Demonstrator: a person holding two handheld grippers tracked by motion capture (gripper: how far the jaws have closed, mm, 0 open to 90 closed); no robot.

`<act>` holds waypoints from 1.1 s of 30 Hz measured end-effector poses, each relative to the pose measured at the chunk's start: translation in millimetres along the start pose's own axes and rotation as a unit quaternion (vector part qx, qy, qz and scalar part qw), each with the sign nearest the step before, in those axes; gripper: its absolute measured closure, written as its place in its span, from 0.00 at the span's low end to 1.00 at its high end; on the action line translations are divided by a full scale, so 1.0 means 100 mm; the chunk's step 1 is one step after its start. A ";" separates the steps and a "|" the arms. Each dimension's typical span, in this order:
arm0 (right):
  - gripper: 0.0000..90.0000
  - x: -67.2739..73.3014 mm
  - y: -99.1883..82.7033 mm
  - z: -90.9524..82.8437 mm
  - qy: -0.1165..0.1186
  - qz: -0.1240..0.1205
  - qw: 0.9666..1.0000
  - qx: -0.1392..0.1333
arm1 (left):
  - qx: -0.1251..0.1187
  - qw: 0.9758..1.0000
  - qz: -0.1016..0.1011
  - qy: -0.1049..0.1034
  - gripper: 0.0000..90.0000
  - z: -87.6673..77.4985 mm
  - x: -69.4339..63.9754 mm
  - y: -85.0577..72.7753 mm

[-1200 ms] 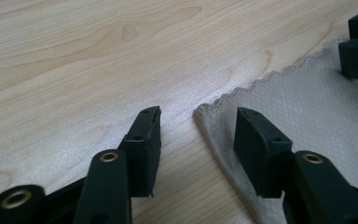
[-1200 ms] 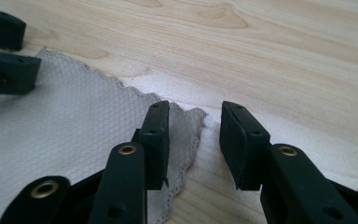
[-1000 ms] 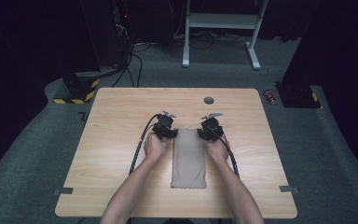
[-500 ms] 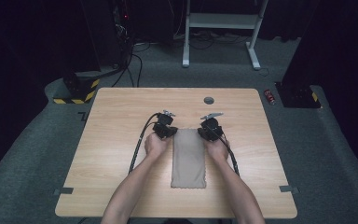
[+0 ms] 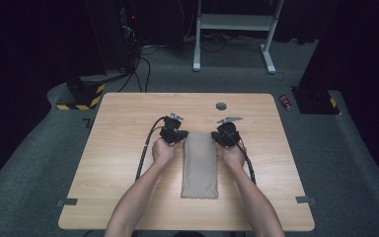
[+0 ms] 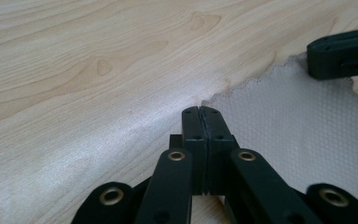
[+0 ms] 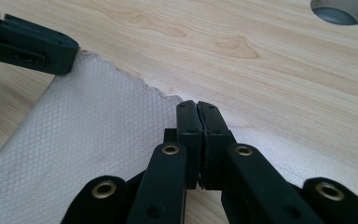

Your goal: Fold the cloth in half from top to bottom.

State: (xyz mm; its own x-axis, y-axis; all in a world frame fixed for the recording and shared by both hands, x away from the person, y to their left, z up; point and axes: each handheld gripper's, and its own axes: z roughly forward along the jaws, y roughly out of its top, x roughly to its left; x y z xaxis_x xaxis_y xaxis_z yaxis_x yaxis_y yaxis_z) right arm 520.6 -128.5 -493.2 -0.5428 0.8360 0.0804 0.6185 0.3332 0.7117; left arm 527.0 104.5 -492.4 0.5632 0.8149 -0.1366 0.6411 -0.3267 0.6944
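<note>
1. A long tan cloth point(image 5: 200, 165) lies flat on the wooden table point(image 5: 118, 128), near the middle, a bit toward the person's side.
2. The cloth is narrow and folded, with its long side running away from the person. Up close it has a tiny diamond pattern and a wavy, zigzag edge.
3. The left gripper point(image 5: 173, 134) sits at the far left corner of the cloth. In the left gripper view its two black jaws are pressed tight together, right at the cloth's corner point(image 6: 223, 100). They look clamped on that corner, with the edge of the cloth tucked under the tips.
4. The right gripper point(image 5: 225, 134) sits at the far right corner of the cloth. In the right gripper view its jaws are squeezed together too, on the wavy corner point(image 7: 168, 100) of the cloth.
5. A small round hole point(image 5: 221, 106) is in the table, past the right gripper.
6. Compared with a second ago, both hands are in almost the same spots and the cloth lies in the same place. The change is in the jaws: both pairs have just been closing, and the cloth corners are now between them.
</note>
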 end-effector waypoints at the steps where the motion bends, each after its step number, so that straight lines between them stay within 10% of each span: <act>1: 0.98 0.01 0.01 0.00 -0.001 0.000 1.000 -0.001 | 0.000 1.000 0.000 0.002 1.00 0.00 0.00 0.01; 16: 0.98 0.03 0.32 -0.14 -0.018 -0.017 1.000 -0.008 | -0.025 1.000 -0.015 -0.009 1.00 -0.17 0.09 0.23; 33: 0.98 0.13 -0.04 -0.23 0.007 -0.043 0.999 0.000 | -0.004 0.999 0.037 -0.032 0.99 -0.23 -0.10 -0.08</act>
State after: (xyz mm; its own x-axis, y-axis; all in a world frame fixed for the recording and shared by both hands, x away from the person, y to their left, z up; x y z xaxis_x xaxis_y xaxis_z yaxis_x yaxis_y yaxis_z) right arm 498.0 -128.7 -478.5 -0.6013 0.7986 0.0280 0.5688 0.4032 0.7169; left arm 504.4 110.4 -480.2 0.6417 0.7560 -0.1291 0.5925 -0.3818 0.7093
